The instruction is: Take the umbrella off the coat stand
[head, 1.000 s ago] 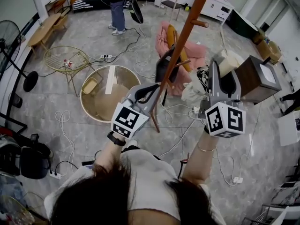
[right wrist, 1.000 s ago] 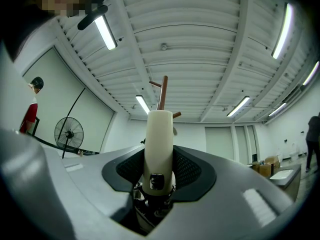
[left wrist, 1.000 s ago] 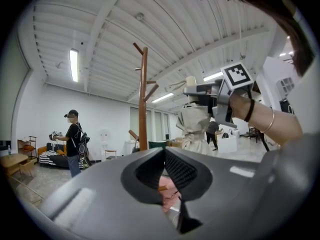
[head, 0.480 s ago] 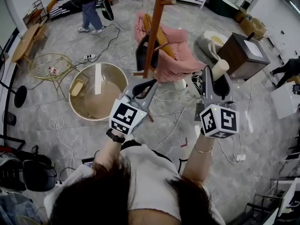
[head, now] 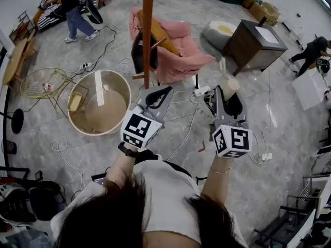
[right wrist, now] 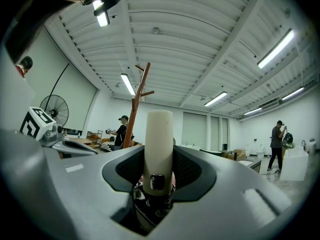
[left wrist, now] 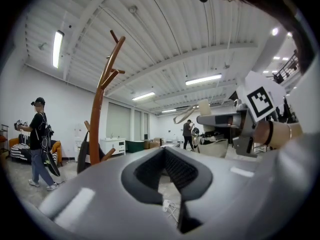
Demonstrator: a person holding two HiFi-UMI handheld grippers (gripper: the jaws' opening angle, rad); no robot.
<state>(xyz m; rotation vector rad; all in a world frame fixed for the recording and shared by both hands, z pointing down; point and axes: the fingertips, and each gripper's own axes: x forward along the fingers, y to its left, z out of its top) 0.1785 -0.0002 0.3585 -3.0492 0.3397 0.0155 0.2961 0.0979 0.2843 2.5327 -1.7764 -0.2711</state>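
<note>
The brown wooden coat stand rises at the upper middle of the head view, well beyond both grippers, and also shows as the coat stand in the left gripper view. My right gripper is shut on the umbrella's cream handle. The handle stands upright between the pads, and the dark folded canopy hangs below. The umbrella is clear of the stand. My left gripper is shut with nothing in it, and it points level towards the stand.
A pink armchair with a dark bag stands right behind the stand. A round glass table, a yellow wire table and a dark cabinet ring the area. Cables trail over the floor. A person stands far left.
Both grippers have drawn back from the coat stand, which now sits farther away and to the left. The right gripper has come down, still holding the umbrella.
</note>
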